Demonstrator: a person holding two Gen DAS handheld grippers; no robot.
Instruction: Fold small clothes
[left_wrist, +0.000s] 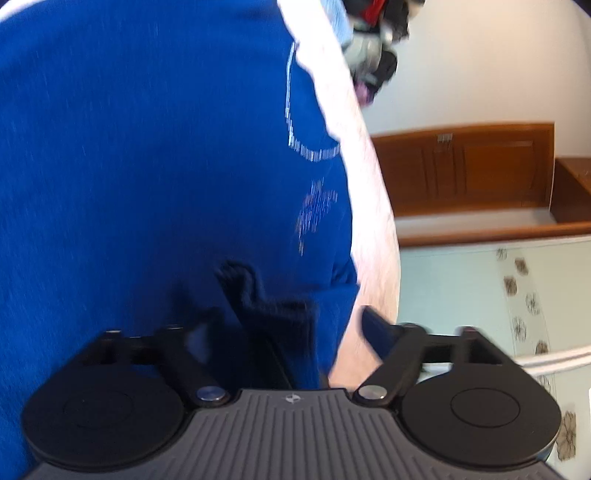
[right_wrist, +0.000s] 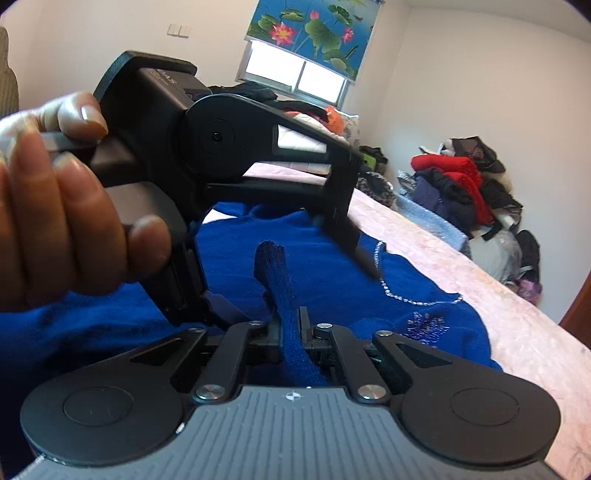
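While my right gripper (right_wrist: 290, 332) pinches a strip of the blue sweater (right_wrist: 332, 266) and my left gripper (left_wrist: 295, 314) stands spread, folding has barely started.

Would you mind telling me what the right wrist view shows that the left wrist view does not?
Only the right wrist view shows the window with its lotus blind, the person's hand holding the left gripper, and the right gripper pinching a blue knitted strip. Only the left wrist view shows a wooden door and flowered panel. Both show the blue sweater, the pink bedspread and the clothes pile.
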